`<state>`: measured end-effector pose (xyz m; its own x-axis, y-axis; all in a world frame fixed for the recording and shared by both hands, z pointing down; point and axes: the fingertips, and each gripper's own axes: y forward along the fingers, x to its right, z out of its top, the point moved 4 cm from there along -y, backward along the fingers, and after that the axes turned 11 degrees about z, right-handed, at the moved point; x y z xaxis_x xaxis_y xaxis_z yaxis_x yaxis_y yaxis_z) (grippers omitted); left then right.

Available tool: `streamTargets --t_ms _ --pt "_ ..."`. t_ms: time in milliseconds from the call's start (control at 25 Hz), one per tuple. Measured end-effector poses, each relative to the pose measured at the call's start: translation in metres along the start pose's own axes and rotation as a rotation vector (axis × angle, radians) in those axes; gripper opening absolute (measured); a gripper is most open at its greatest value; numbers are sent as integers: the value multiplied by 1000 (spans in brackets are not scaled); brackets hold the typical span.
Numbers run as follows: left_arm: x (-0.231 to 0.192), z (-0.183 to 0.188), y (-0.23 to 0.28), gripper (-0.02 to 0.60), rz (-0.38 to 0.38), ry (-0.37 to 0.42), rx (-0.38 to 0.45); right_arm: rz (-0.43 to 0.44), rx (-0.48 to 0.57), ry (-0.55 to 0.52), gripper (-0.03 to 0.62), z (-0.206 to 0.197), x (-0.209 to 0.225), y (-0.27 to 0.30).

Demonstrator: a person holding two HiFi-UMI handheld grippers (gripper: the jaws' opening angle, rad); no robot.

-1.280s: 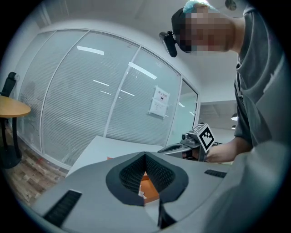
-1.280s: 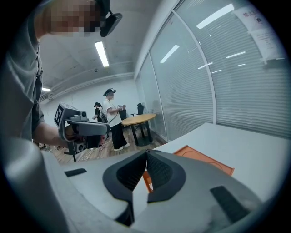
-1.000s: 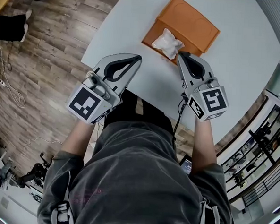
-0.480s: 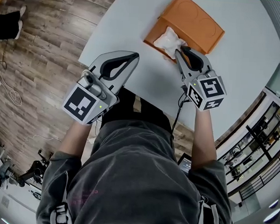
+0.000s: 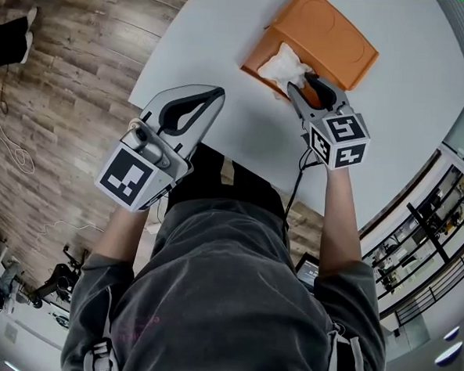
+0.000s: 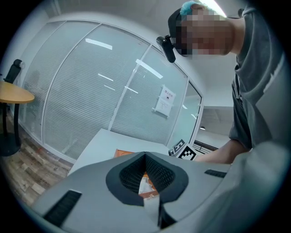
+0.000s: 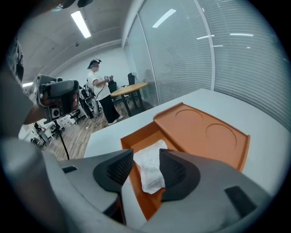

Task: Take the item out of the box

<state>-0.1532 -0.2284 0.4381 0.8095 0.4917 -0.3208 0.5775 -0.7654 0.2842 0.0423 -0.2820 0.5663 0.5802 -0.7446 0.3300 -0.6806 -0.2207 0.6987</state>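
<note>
An open orange box [image 5: 259, 58] lies at the far side of the white table [image 5: 394, 104], its lid [image 5: 331, 39] flat behind it. A crumpled white bag [image 5: 285, 64] rests inside the box. My right gripper [image 5: 304, 85] reaches over the box's near wall with its jaws opening. In the right gripper view the bag [image 7: 150, 170] shows between the two pads of the right gripper [image 7: 146, 157], with a gap on either side. My left gripper [image 5: 215, 94] is shut and holds nothing, hovering over the table's near left part, well clear of the box.
The table's near edge runs just under both grippers, and wooden floor [image 5: 57, 92] lies to the left. A black cable [image 5: 295, 185] hangs from the right gripper. Glass walls with blinds [image 6: 91, 91] surround the room. A person [image 7: 97, 86] stands far off by a round table.
My right gripper has moved forward over the box's near wall and its jaws have spread apart beside the white bag. The left gripper has drifted slightly left and back.
</note>
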Motion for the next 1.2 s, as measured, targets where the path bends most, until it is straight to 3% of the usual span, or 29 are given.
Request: streamTargets --t_ms 440,480,880,1200 --pt "-8 4 -3 12 10 -44 31 -32 -142 -3 222 -15 12 18" --pt "-9 3 -3 12 12 -46 29 -32 -162 -3 248 -17 12 19" --pt "-17 -8 -3 12 24 -53 10 -57 -338 9 249 -37 23 33" --pt "-25 -11 -2 12 34 -70 18 -76 -403 9 249 -46 28 43"
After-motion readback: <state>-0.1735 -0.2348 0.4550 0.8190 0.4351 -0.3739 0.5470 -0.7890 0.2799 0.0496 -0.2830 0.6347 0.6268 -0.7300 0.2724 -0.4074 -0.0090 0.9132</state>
